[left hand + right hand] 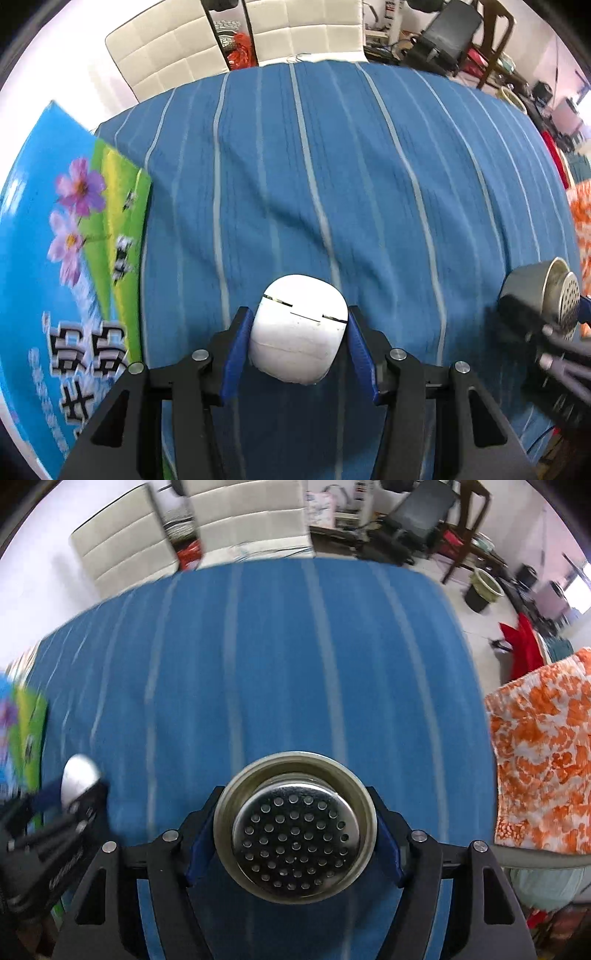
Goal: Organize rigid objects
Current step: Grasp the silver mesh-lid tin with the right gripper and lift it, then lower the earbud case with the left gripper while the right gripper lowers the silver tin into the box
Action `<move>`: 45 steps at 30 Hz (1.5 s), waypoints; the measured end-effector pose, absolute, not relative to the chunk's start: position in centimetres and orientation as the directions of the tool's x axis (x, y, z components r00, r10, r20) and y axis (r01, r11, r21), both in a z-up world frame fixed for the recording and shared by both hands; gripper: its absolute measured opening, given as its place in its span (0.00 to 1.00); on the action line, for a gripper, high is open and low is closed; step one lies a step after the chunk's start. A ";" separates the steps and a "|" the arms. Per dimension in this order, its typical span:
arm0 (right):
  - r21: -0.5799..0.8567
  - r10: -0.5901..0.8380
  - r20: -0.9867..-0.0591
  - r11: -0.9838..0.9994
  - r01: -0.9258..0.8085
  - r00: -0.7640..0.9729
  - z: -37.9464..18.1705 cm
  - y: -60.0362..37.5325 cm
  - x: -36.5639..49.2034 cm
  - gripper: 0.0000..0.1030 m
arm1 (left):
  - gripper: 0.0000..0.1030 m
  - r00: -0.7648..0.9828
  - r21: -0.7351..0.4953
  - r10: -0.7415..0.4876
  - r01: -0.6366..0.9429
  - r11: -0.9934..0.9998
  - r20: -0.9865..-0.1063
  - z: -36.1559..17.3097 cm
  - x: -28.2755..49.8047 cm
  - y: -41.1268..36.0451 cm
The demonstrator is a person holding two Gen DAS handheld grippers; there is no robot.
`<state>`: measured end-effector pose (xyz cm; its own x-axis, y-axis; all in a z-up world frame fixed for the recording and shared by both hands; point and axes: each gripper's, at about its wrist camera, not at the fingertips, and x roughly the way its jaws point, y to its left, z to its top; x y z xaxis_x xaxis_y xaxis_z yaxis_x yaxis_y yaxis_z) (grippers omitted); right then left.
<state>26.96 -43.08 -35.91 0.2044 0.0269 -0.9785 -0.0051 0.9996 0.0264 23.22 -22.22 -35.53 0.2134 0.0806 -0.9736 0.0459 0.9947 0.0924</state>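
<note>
White case (pixel 299 328): left gripper (pixel 300 334) is clamping its smooth flanks; probably light, slippery.
Metal strainer (pixel 295 829): right gripper (pixel 294 834) is pinching its stiff rim.

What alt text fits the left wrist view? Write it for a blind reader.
The left gripper clamps a white rounded plastic case between blue fingers over a blue striped cloth. A colourful flowered bag lies left; the right gripper holds a perforated metal strainer at right.
</note>
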 end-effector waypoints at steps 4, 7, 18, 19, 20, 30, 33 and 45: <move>0.040 0.048 -0.981 0.998 -0.044 0.187 -36.0 -40.9 23.6 0.72 | 0.47 0.195 0.099 0.083 0.072 0.993 -0.977 -35.9 20.5 -21.8; 0.038 0.047 -0.983 0.998 -0.051 0.179 -36.1 -40.1 21.5 0.72 | 0.47 0.186 0.091 0.075 0.078 0.993 -0.980 -35.8 19.0 -21.7; 0.022 0.028 -0.984 0.999 -0.031 0.175 -35.9 -39.2 21.0 0.72 | 0.47 0.198 0.079 0.063 0.074 0.994 -0.978 -35.7 19.0 -21.9; 0.023 0.027 -0.984 0.999 -0.027 0.178 -35.8 -39.2 21.0 0.72 | 0.47 0.202 0.076 0.059 0.076 0.994 -0.978 -35.7 18.8 -21.6; 0.029 0.032 -0.983 0.999 -0.016 0.182 -35.8 -39.3 20.9 0.72 | 0.47 0.205 0.072 0.054 0.080 0.994 -0.977 -35.5 18.7 -21.7; 0.067 0.060 -0.971 0.998 0.020 0.230 -33.4 -40.5 19.9 0.71 | 0.47 0.254 0.062 0.036 0.097 0.993 -0.966 -32.1 17.4 -20.5; 0.086 0.075 -0.966 0.996 0.033 0.247 -32.2 -41.1 19.2 0.71 | 0.47 0.274 0.057 0.024 0.111 0.992 -0.961 -30.4 16.8 -20.1; 0.192 0.173 -0.930 0.981 0.025 0.326 -24.6 -40.2 16.6 0.71 | 0.47 0.400 0.035 -0.022 0.133 0.990 -0.916 -21.4 12.8 -15.1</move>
<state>16.62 -40.17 -24.63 0.3255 0.1732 -0.9295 0.0249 0.9812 0.1915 12.76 -15.07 -21.45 0.3998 -0.0217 -0.9164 0.1331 0.9905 0.0346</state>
